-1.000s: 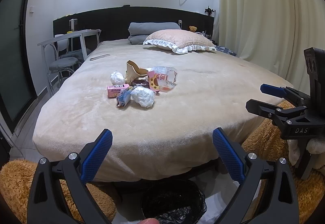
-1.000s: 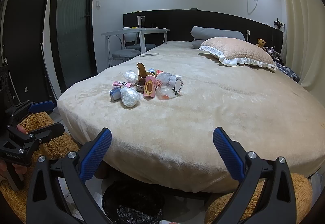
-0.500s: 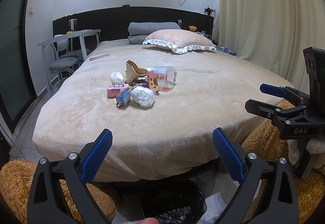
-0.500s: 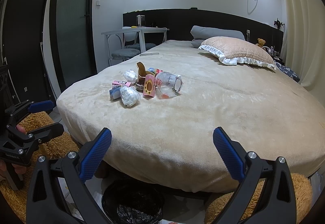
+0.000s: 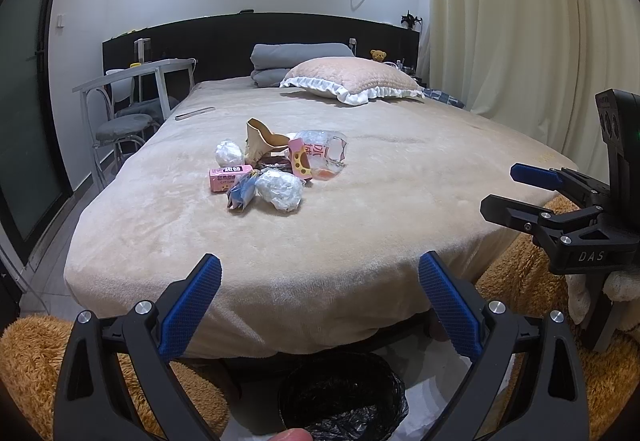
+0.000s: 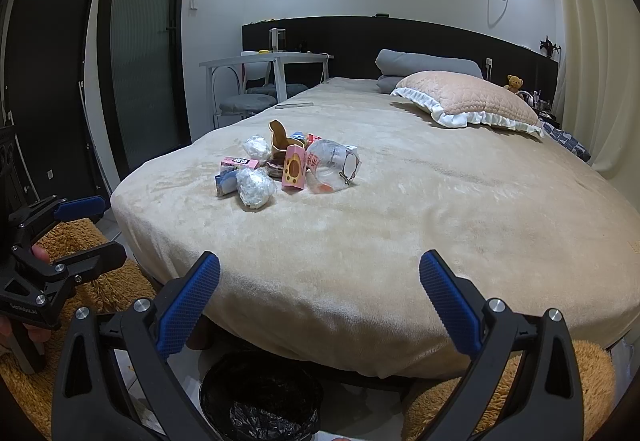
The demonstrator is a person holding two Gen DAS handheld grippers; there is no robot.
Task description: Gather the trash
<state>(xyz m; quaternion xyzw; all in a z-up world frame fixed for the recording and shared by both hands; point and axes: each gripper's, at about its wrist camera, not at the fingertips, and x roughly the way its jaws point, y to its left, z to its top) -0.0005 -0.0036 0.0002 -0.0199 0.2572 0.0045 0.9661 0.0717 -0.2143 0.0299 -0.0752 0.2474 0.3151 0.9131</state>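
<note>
A heap of trash [image 5: 276, 167] [image 6: 286, 167] lies on the beige bed: two crumpled white wads, pink cartons, a brown paper scrap, a blue wrapper and a crushed clear bottle [image 5: 324, 155] [image 6: 334, 165]. My left gripper [image 5: 320, 299] hangs open over the bed's foot edge, well short of the heap, nothing between its fingers. My right gripper [image 6: 320, 297] is open too, at about the same distance; it also shows at the right of the left wrist view, right gripper [image 5: 506, 187]. A bin with a black liner [image 5: 340, 399] [image 6: 260, 399] stands on the floor below both.
The bed [image 5: 400, 201] fills the middle, with a pink pillow [image 5: 354, 79] and grey bedding at the head. A white desk with chairs [image 5: 132, 97] stands left of it, curtains [image 5: 520, 21] on the right. Shaggy orange rugs [image 5: 32, 361] flank the bin.
Almost nothing: both grippers have held open in place, with only a slight drift of the right one.
</note>
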